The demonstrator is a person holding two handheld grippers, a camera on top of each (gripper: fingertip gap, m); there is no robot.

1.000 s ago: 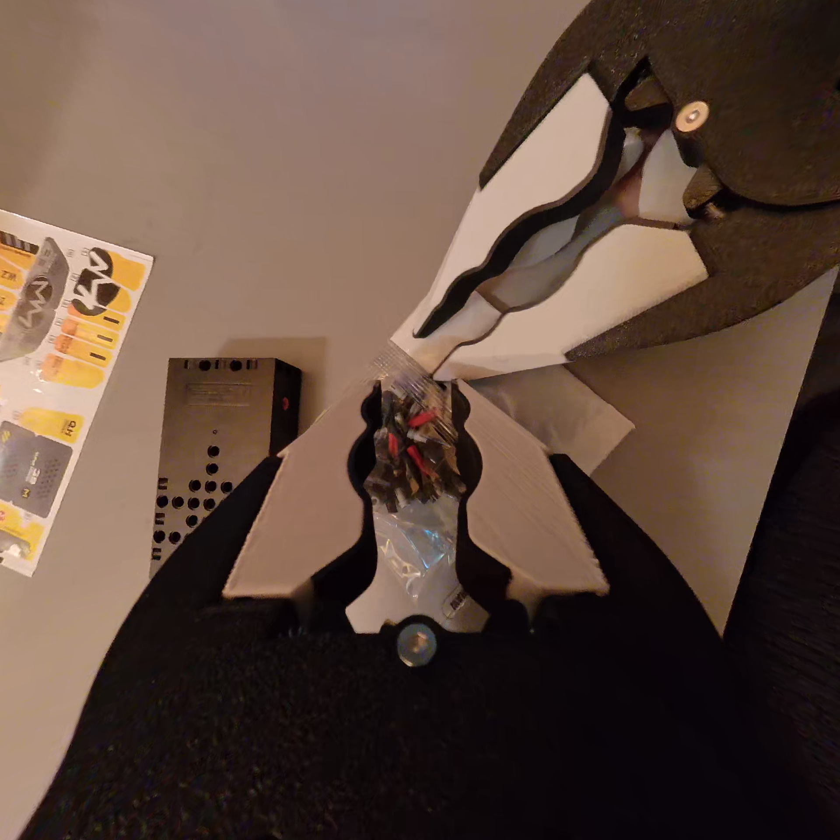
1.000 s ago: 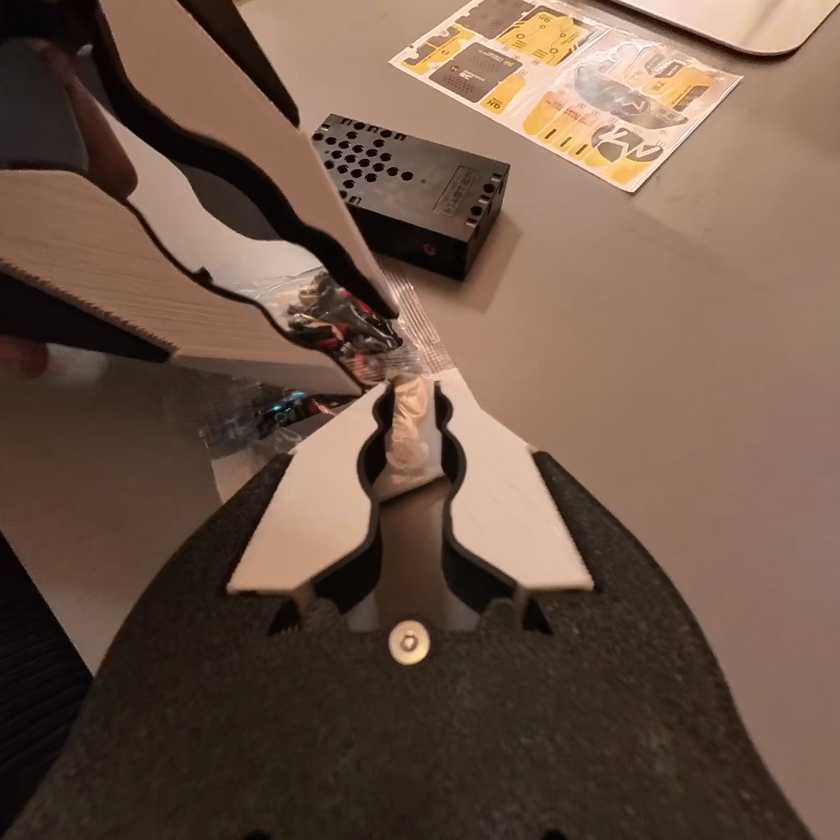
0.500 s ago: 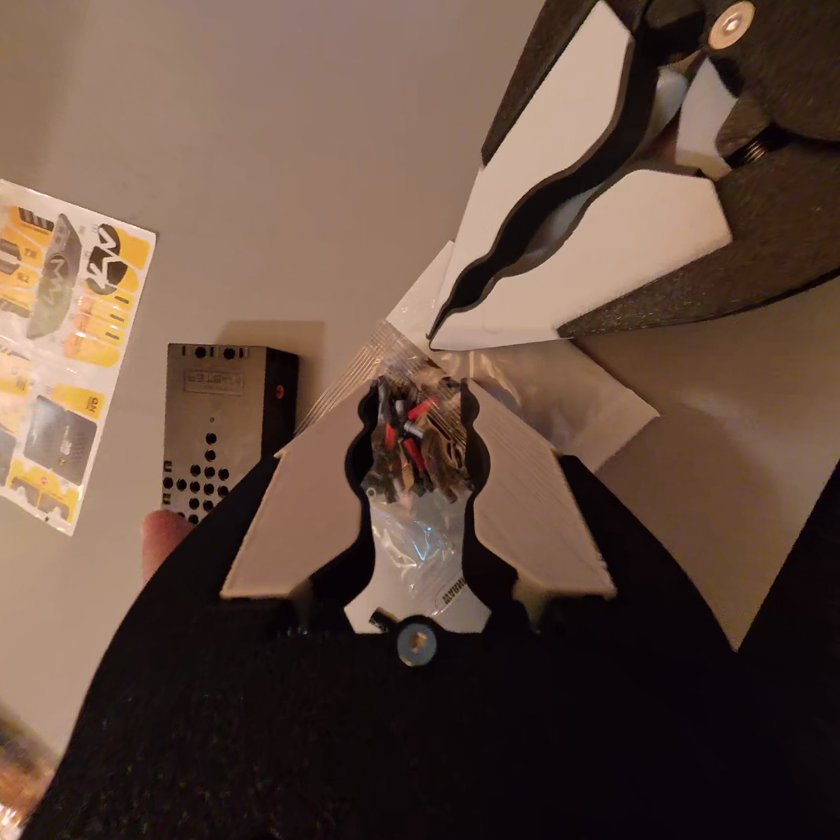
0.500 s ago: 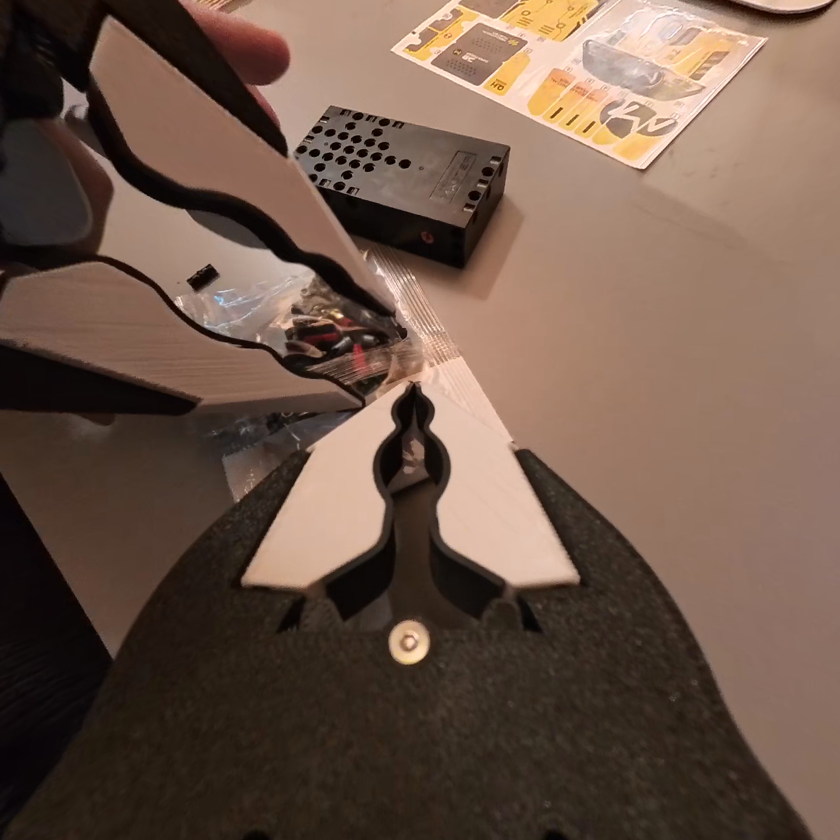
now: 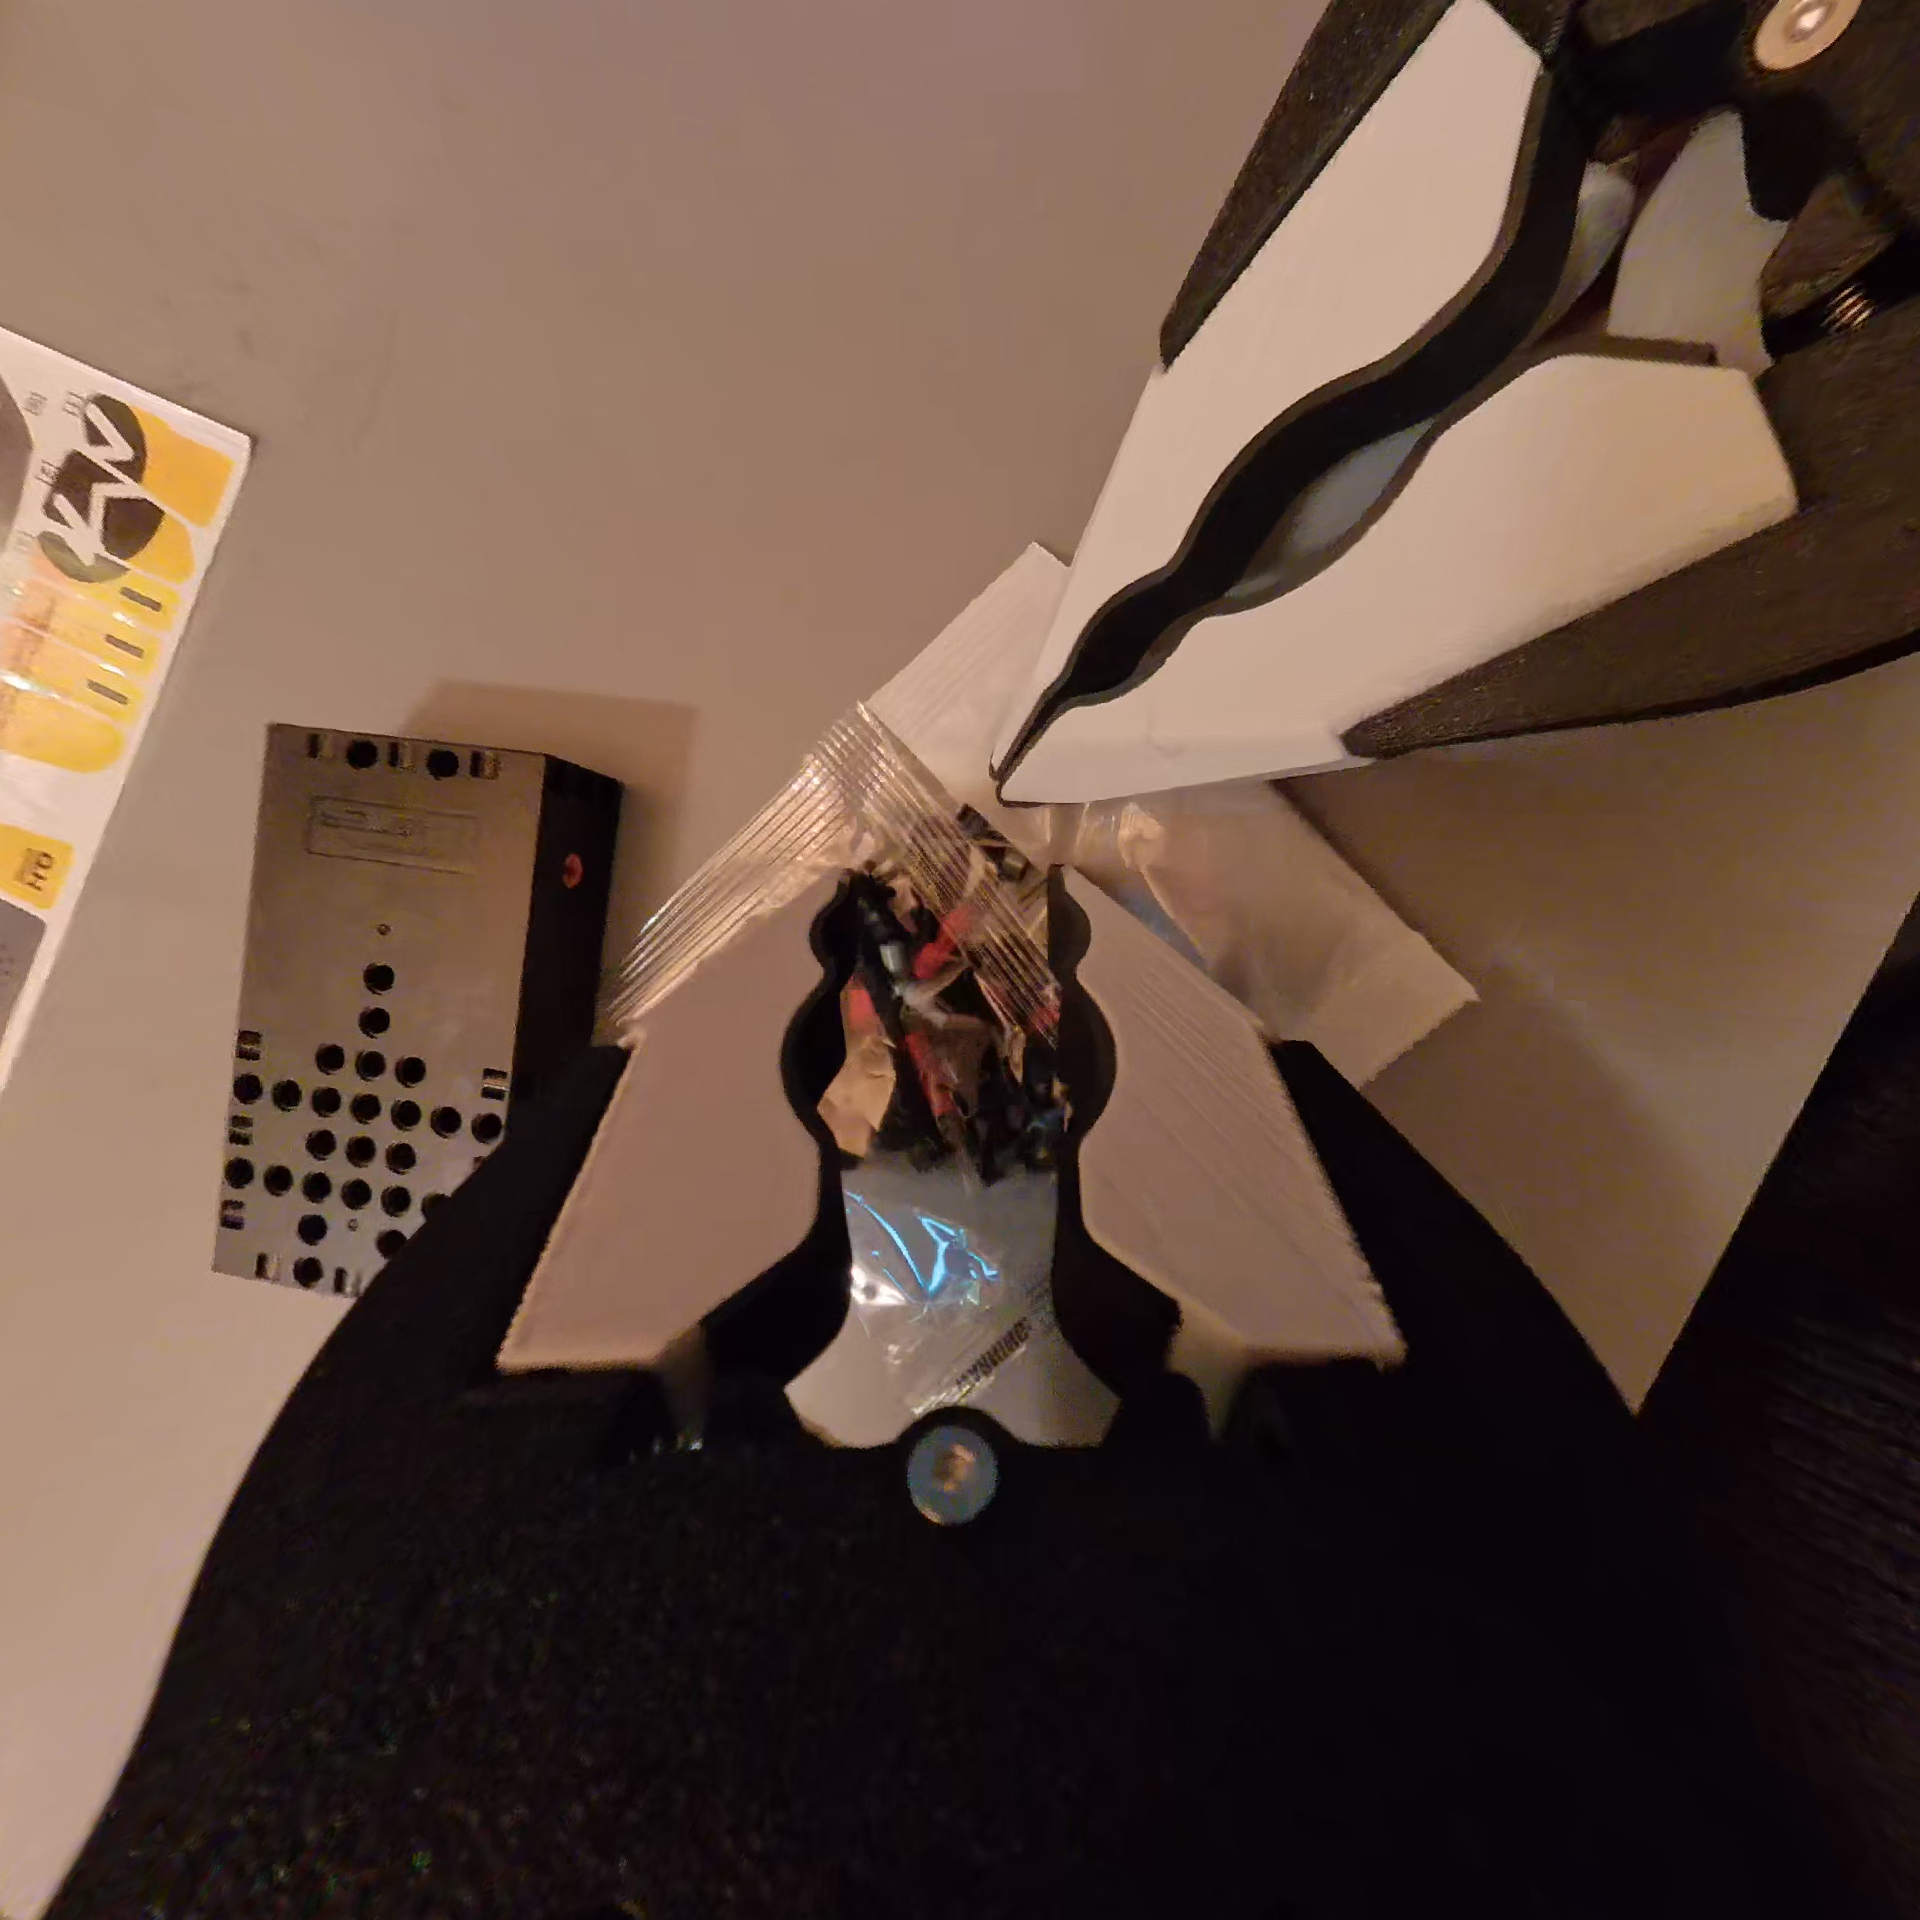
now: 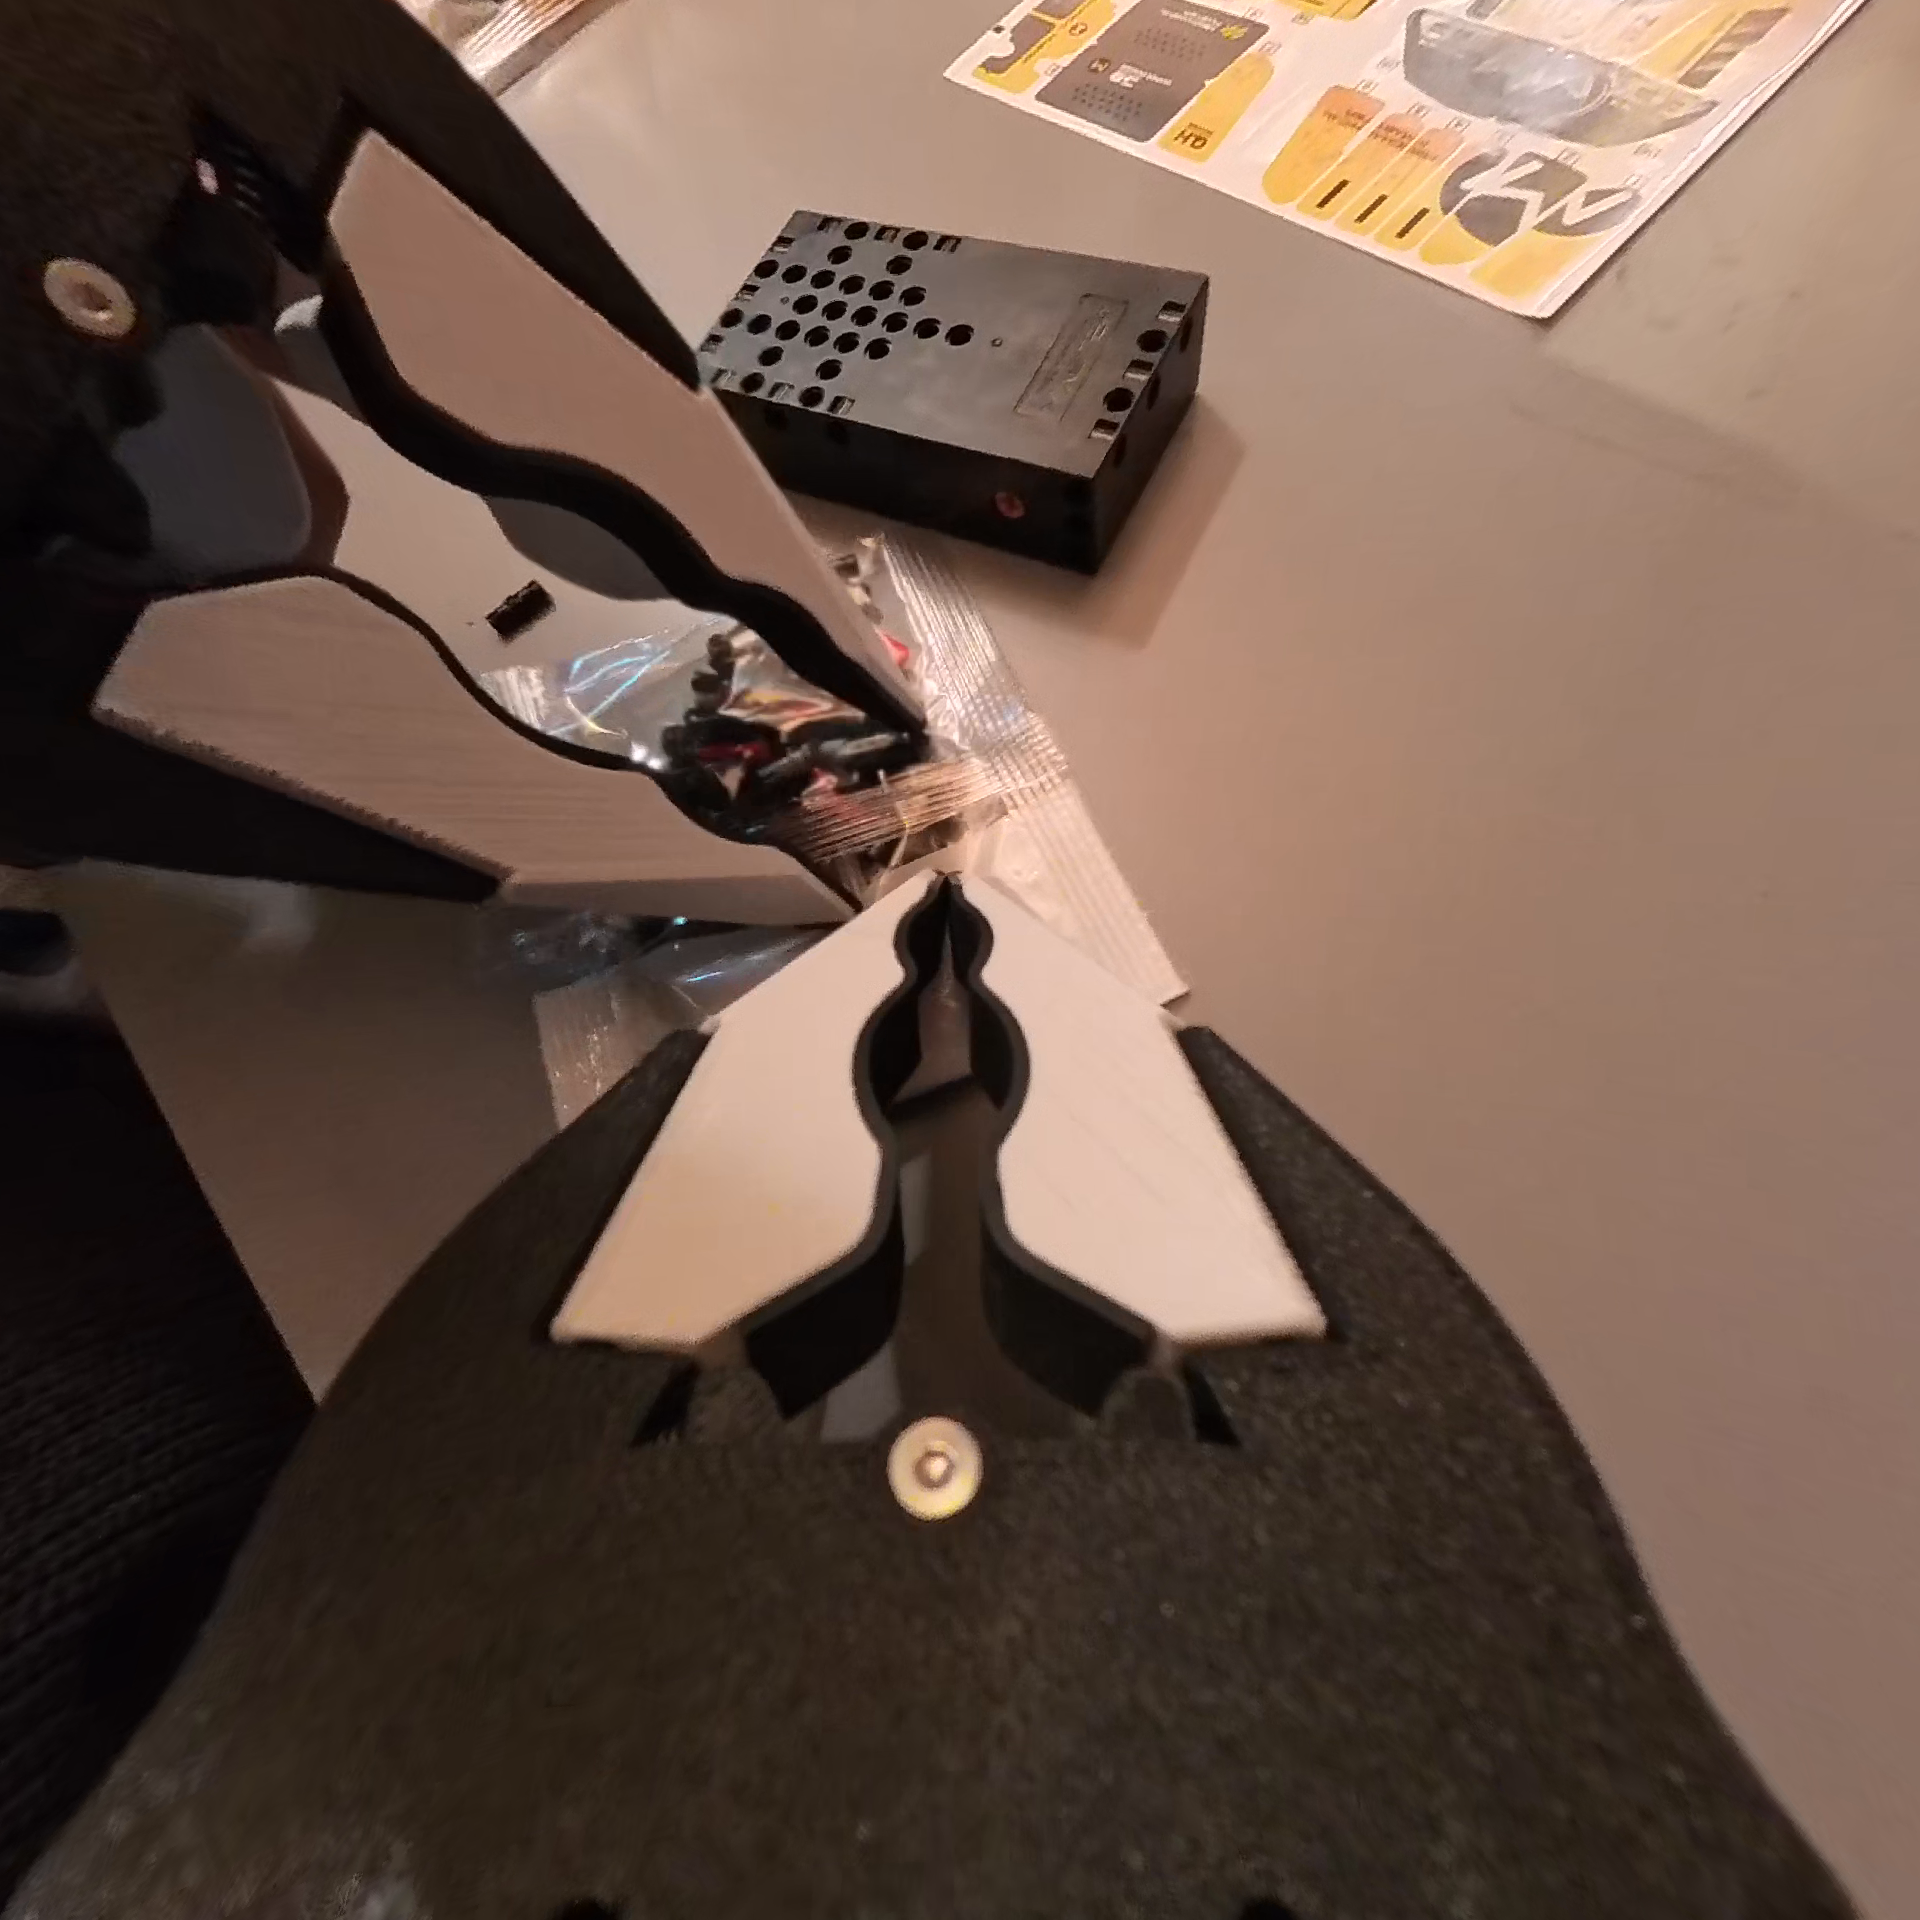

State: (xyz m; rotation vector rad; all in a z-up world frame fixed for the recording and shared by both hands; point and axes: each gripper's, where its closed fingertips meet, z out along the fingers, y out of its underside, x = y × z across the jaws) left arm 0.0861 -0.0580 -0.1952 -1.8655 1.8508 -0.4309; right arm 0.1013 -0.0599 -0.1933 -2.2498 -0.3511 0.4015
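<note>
A clear plastic bag (image 5: 935, 1039) of small black and red parts sits between the fingers of my left gripper (image 5: 951, 883), which is shut on it just above the grey table. The bag's ribbed clear edge (image 5: 790, 862) sticks out past the fingertips. My right gripper (image 6: 940, 883) has its jaws together, with a thin sliver of the plastic in them, right at the bag's edge. In the right wrist view the left gripper (image 6: 878, 816) comes in from the left with the bag (image 6: 769, 758). In the left wrist view the right gripper (image 5: 1003, 784) comes in from the upper right.
A black perforated box (image 5: 384, 997) lies left of the bag; it also shows in the right wrist view (image 6: 956, 364). A yellow and black sticker sheet (image 6: 1455, 114) lies beyond it. A white sheet (image 5: 1351, 956) lies under the bag. A small black part (image 6: 516, 606) lies loose. The table edge meets dark fabric (image 5: 1818, 1143). Only a small space, under 4 cm, lies between the two pairs of fingers.
My right gripper has closed from partly open around a pale wad of plastic to jaws together at the bag's edge. The left gripper kept its hold on the bag and shifted slightly.
</note>
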